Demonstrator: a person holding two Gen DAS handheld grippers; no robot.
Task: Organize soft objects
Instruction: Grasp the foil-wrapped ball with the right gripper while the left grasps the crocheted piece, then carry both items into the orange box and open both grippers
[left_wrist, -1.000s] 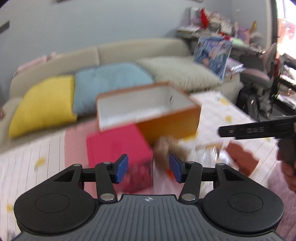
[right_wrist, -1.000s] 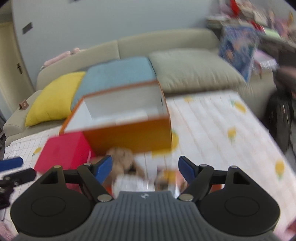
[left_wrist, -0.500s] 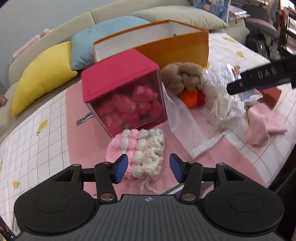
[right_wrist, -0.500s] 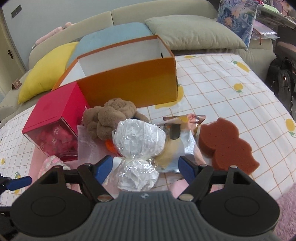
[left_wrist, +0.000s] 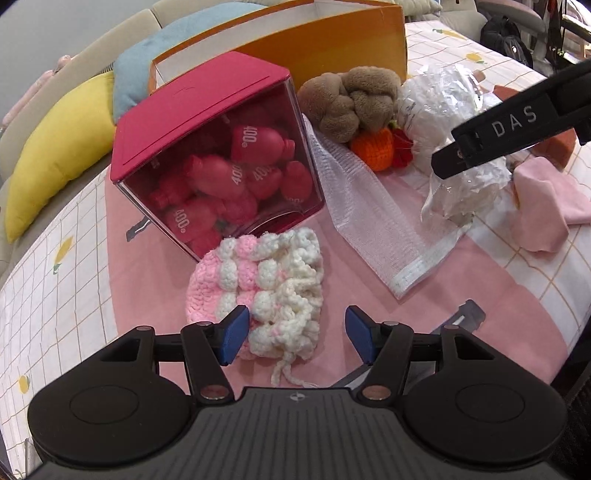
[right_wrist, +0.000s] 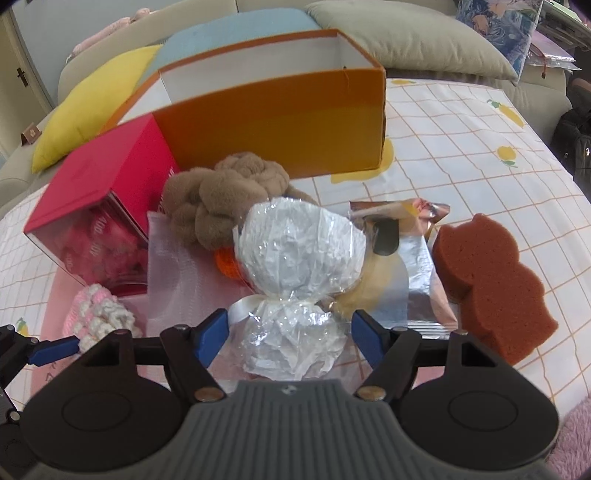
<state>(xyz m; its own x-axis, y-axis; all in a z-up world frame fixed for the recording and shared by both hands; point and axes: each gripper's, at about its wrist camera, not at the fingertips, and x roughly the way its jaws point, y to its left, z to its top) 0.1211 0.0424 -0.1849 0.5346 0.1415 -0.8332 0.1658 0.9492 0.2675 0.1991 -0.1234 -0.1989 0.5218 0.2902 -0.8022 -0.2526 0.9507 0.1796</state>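
Hovering over the near edge of the table (left_wrist: 74, 280), the left gripper (left_wrist: 297, 334) has its blue pads spread wide and opening further; the pink-and-white crocheted pouch (left_wrist: 266, 284) lies between them, its near part just beside the left pad, though no pinch shows. The right gripper (right_wrist: 290, 334) is also wide, its jaws closing, with the crinkled plastic-wrapped bundle (right_wrist: 295, 266) sitting between the pads; I cannot tell whether either pad touches the wrap. Seen from the left wrist, one black finger of the right gripper crosses in front of that same bundle near the table's right side.

Just behind the pouch stands a tilted clear box with a red lid (left_wrist: 207, 122), filled with small pink bottles. A strip of white mesh (left_wrist: 373, 229) lies beside it on the pink cloth (left_wrist: 155, 295). A folded pink cloth piece (left_wrist: 546, 206) rests near the right edge. Further back, a brown knotted plush (left_wrist: 351, 99) touches an orange crocheted piece (left_wrist: 373, 146). To the right of the bundle, a foil packet (right_wrist: 410, 266) lies next to a reddish-brown sponge (right_wrist: 495, 280).

Behind all of these, toward the far edge, sits the open orange box (right_wrist: 280, 122), its white inside showing nothing in it. Beyond the table, yellow (right_wrist: 96, 96), blue (right_wrist: 236, 29) and grey-green (right_wrist: 406, 40) cushions rest on a sofa.
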